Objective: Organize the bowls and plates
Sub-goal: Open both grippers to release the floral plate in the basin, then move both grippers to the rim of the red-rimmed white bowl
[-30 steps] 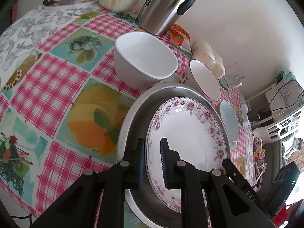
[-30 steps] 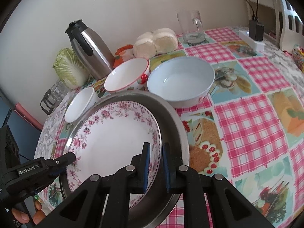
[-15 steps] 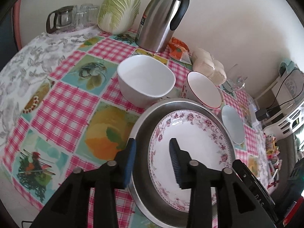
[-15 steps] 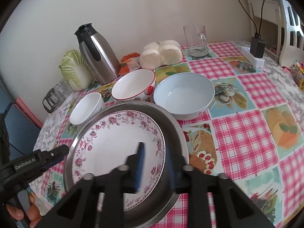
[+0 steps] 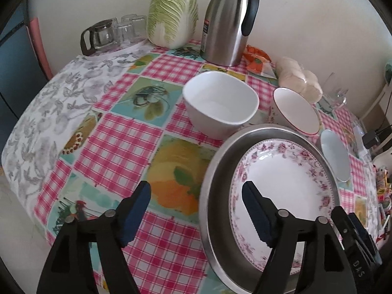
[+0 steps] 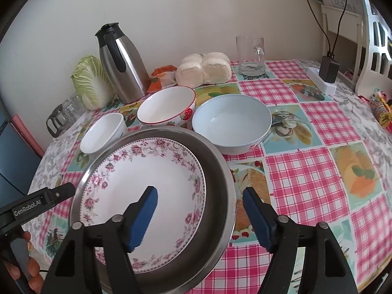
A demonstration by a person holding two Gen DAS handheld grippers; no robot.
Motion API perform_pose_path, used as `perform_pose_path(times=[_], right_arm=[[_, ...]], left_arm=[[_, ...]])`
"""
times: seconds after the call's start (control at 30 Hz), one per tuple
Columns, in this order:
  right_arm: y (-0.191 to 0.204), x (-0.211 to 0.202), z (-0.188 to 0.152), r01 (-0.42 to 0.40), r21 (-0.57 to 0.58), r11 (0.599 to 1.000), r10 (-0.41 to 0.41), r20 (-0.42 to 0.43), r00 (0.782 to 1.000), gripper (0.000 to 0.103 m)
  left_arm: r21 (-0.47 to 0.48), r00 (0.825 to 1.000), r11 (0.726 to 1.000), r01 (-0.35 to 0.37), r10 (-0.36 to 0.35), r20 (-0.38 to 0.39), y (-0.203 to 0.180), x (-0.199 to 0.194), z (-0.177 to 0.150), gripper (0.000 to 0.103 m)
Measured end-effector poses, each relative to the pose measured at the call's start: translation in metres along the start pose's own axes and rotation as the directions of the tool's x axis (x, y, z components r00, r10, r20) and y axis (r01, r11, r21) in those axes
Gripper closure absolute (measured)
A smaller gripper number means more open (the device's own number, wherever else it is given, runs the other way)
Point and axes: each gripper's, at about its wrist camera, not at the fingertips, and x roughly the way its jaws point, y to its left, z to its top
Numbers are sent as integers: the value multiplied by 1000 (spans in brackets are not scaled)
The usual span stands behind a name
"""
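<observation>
Straddling opposite rims of the round steel tray (image 6: pixel 220 171), both tongs, left (image 5: pixel 196 196) and right (image 6: pixel 199 203), are opening, gripping nothing; the flower-rimmed white plate (image 5: pixel 289 183) lies inside between them.

The plate (image 6: pixel 147 183) is white with pink flowers on its rim. The tablecloth (image 6: pixel 306 178) has pink checks. One bowl (image 6: pixel 231 125) is pale blue.
</observation>
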Motion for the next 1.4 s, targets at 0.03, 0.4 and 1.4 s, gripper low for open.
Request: perform_pose_path(times=[0.03,0.4,1.4], right_arm=[[-1,0,0,-3,0,1000,3,0,1000,24],[2,-2,-1,-14,-38,999,15,34,999,0],[-4,-3,-6,23,-67,997,-21,30,999,0]], left_arm=[[1,1000,1000,-4,4,4,0,0,0,21],[35,992,996,-86,83,91,-1,-5,-1,0],[72,991,995,-76,67,112,-7,-2,-5,0]])
